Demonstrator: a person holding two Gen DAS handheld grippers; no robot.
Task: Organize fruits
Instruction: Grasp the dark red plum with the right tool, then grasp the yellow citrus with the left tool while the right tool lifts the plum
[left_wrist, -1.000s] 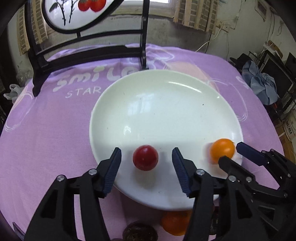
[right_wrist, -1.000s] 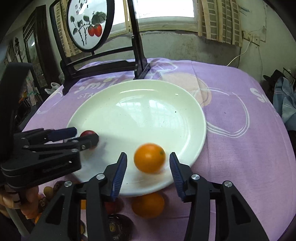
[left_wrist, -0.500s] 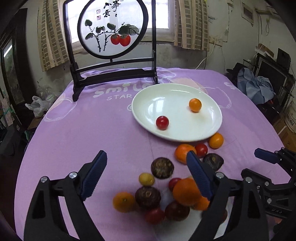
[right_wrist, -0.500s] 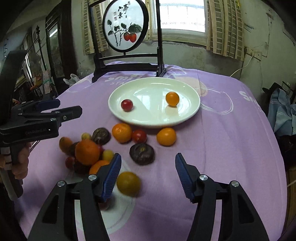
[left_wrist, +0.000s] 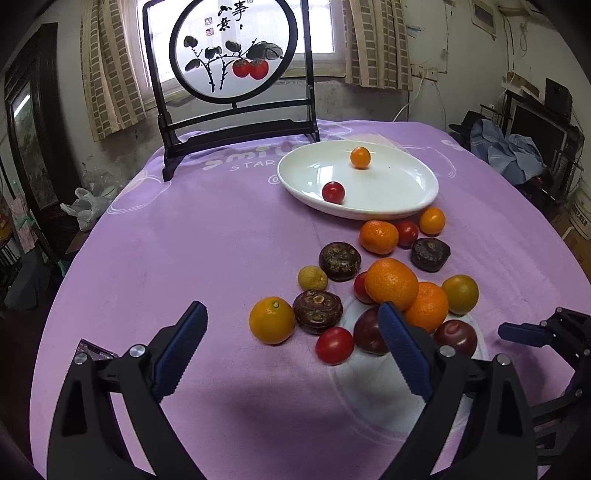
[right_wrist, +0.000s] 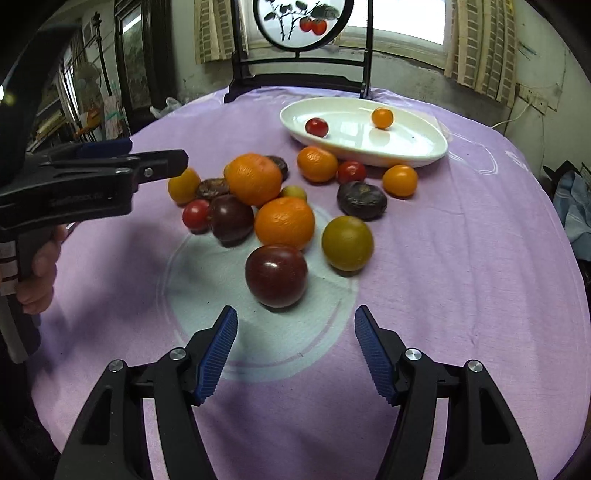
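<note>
Blue-padded jaws on both my grippers are spread wide, nothing held. Right gripper hovers just short of a dark plum; left gripper sits near the fruit pile on the purple counter. Plate holds one red tomato and one small orange fruit. Probably between picks: next, close on the plum, carry it to the plate. Only the right view shows my left hand.
</note>
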